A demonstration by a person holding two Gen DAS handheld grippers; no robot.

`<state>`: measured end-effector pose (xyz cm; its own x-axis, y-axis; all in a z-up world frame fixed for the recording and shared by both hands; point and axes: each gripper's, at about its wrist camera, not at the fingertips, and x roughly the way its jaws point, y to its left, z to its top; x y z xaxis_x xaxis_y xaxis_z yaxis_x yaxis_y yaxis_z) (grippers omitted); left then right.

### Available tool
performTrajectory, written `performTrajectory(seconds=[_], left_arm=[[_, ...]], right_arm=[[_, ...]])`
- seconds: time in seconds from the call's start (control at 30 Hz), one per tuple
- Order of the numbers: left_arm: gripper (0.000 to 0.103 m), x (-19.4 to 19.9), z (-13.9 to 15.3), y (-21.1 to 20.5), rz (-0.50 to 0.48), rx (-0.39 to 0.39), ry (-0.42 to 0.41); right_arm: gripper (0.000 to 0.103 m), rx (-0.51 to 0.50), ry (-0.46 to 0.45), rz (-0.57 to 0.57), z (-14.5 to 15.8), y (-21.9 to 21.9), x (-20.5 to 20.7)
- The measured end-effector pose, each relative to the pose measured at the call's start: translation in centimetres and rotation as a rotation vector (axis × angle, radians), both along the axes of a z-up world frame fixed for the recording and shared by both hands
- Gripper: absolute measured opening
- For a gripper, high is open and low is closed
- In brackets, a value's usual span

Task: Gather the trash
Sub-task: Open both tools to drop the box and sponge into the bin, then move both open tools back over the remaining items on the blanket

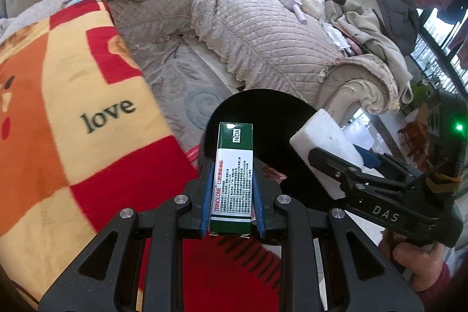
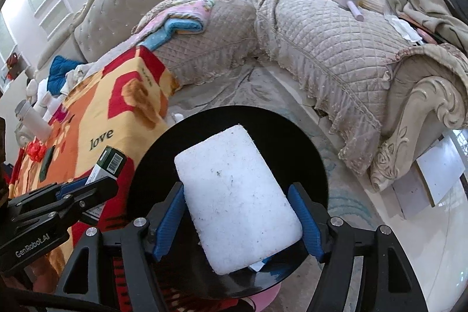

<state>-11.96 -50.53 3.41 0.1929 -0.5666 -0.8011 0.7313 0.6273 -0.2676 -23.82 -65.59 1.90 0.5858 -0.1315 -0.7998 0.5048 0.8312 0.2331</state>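
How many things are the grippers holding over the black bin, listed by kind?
Green box, in left gripper: 1
White foam block, between right gripper's fingers: 1
Total: 2, both above the bin.

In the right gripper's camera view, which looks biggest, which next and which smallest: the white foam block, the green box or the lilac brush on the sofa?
1. Foam block, by far, though it sits closest to the camera.
2. Green box, partly hidden by the left gripper.
3. Lilac brush, smallest, but also farthest away on the sofa.
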Motion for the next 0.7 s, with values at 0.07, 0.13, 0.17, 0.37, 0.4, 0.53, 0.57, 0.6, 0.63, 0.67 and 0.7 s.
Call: performTrajectory(seconds=[0.07,0.13,0.17,0.37,0.4,0.53,0.57,0.6,0.63,0.67,0.7], left_arm=[[0.025,0.0,-0.2,-0.3,-0.015,-0.014,0.016],[0.049,-0.2,-0.1,-0.4,-0.023,-0.021,0.014],[0.053,-0.2,0.0,-0.3,-0.025,-0.037,0.014],[0.056,-0.1,0.1,0.7,-0.002,-0.029,0.004],[0.056,0.0,0.1,1.0,0.009,-0.023,0.001],[0.056,0.6,0.3,2.9,0.059,0.005,-0.021],[0.056,0.7,0.3,3.6,0.073,0.016,-0.033],[0.056,0.9,0.4,4.1,0.082,0.023,-0.040],[0.056,1.1,0.4,4.9,0.098,0.034,-0.054],[0.056,1.3,0.5,5.8,0.114,0.043,-0.067],[0.056,1.5,0.5,6.3,0.126,0.048,-0.075]], right_arm=[[0.072,0.003,0.005,-0.014,-0.1,-0.4,-0.1],[0.072,0.018,0.011,-0.026,-0.3,-0.7,-0.2],[0.073,0.028,0.013,-0.029,-0.4,-0.8,-0.2],[0.074,0.047,0.016,-0.035,-0.7,-0.5,-0.2],[0.074,0.050,0.015,-0.034,-0.7,-0.3,-0.2],[0.074,0.057,0.014,-0.019,-0.6,0.4,0.1],[0.074,0.057,0.014,-0.011,-0.5,0.8,0.4],[0.074,0.057,0.015,-0.003,-0.5,1.1,0.6],[0.074,0.056,0.016,0.008,-0.4,1.5,0.8],[0.074,0.055,0.017,0.024,-0.3,2.1,1.2],[0.074,0.053,0.015,0.037,-0.2,2.7,1.5]])
